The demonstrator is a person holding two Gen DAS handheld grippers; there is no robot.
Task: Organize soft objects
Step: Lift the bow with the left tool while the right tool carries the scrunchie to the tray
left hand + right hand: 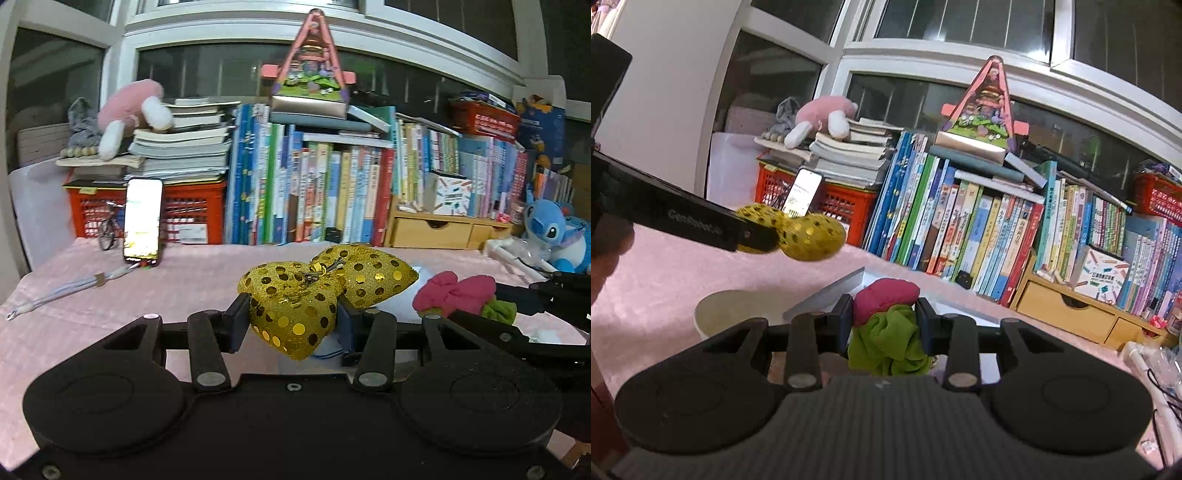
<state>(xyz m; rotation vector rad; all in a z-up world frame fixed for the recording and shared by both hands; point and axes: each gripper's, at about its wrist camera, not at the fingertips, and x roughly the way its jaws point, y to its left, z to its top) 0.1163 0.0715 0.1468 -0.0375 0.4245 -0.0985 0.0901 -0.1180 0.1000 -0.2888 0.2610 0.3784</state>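
Left gripper (293,319) clamped on gold sequin hearts (295,310), one heart pinched, its twin hanging off the ring, both held above the pink cloth (92,295). Right gripper (884,321) clamped on a red-and-green fabric bundle (886,317), also lifted. Cream bowl (713,314) sits below and between them, likely drop target. Lower the hearts over the bowl before releasing, so the dangling one doesn't catch the rim. Books (314,192) behind.

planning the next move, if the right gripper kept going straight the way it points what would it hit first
Probably the row of books at the table's back; the right gripper is shut on a red and green cloth. Depth unclear.
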